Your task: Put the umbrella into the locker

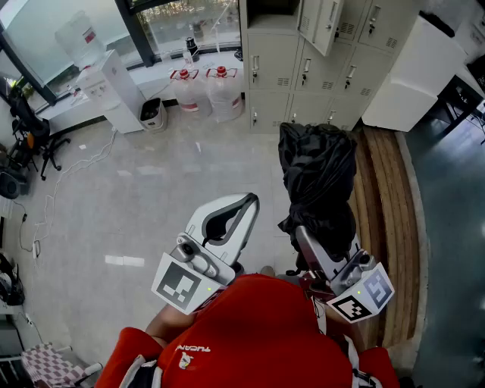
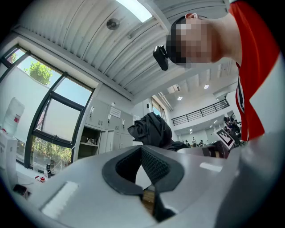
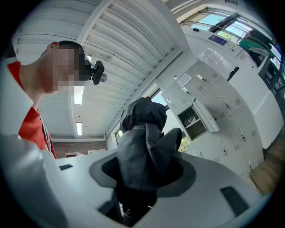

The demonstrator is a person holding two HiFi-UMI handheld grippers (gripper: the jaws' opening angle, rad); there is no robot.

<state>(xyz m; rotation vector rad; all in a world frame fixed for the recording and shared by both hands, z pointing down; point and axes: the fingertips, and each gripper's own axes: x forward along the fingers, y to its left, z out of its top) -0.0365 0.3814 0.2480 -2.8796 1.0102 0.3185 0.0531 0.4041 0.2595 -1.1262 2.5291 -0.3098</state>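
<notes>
The black folded umbrella stands upright in my right gripper, whose jaws are shut on its lower part. In the right gripper view the umbrella fills the gap between the pads and bunches up above them. My left gripper hangs beside it at the left, shut with nothing in it; its tips meet. The grey lockers stand ahead, with one compartment open and a door swung out. That open compartment shows to the right of the umbrella.
Two water jugs and a white dispenser stand left of the lockers by the window. A wooden bench runs along the right, and a white cabinet stands behind it. Cables trail over the tiled floor at the left.
</notes>
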